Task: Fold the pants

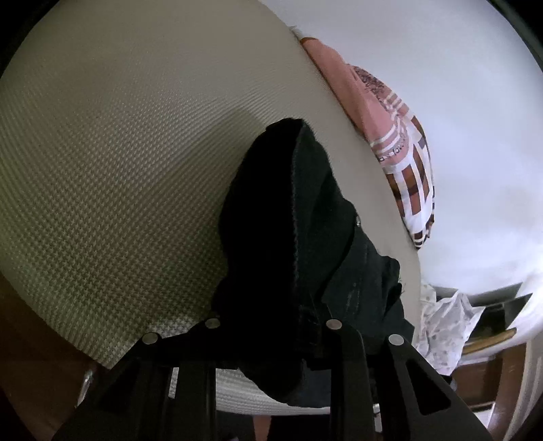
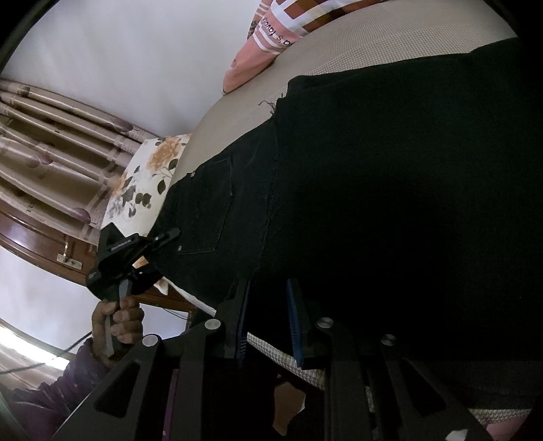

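**Folding black denim pants on a woven beige mattress**

Black denim pants (image 2: 373,203) are spread on the woven beige mattress (image 1: 118,169). Their waistband is clamped by the left gripper (image 2: 169,237). The right gripper (image 2: 268,319) is held parted beside the cloth edge.

My left gripper (image 1: 271,339) fingertips: buried under black pants (image 1: 305,220), so I can't see the grip.
Pants, right wrist view: cut off by the frame edge.
Pillow (image 2: 298,23): print cropped, unreadable.
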Demonstrator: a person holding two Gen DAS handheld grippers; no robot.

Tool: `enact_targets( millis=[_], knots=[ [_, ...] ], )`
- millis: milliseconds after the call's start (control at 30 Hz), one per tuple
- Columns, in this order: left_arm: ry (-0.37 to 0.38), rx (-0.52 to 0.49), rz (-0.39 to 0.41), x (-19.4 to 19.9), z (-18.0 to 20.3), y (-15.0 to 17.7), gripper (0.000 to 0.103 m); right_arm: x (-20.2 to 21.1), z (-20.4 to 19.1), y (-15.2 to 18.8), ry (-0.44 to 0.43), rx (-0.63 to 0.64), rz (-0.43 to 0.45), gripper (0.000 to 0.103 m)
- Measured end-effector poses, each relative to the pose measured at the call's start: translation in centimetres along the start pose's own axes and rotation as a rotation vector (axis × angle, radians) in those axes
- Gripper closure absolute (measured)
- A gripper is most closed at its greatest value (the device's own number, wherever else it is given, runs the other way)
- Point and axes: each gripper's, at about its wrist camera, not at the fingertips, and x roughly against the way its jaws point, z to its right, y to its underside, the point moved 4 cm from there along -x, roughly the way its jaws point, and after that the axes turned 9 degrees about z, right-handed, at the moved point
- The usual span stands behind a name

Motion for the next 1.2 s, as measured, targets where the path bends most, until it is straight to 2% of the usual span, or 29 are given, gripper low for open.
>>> enact_targets(
  millis=[167,567,700,833,1000,1200],
  knots=[
    [-0.001,-0.095,0.042,1.1,2.3,0.1,0.078,-0.1,0.0,-0.1,-0.001,0.0,0.002,0.085],
    [-0.021,-0.2,0.119,2.6,5.3,0.5,0.078,0.0,0.1,-0.4,-0.015,-0.018,0.026,0.084],
    [-0.036,-0.229,0.13,3.0,6.4,0.7,0.078,1.1,0.6,-1.1,-0.037,-0.062,0.066,0.078],
    [-0.061,-0.292,0.154,3.3,7.8,0.9,0.078,2.9,0.7,-2.4,-0.028,-0.082,0.115,0.065],
    [-0.077,-0.377,0.185,3.6,9.8,1.5,0.078,5.2,0.7,-3.6,-0.021,-0.092,0.176,0.062],
    [-0.091,-0.485,0.22,3.6,12.4,2.4,0.078,7.0,1.4,-3.7,0.001,-0.107,0.199,0.062]
  ],
)
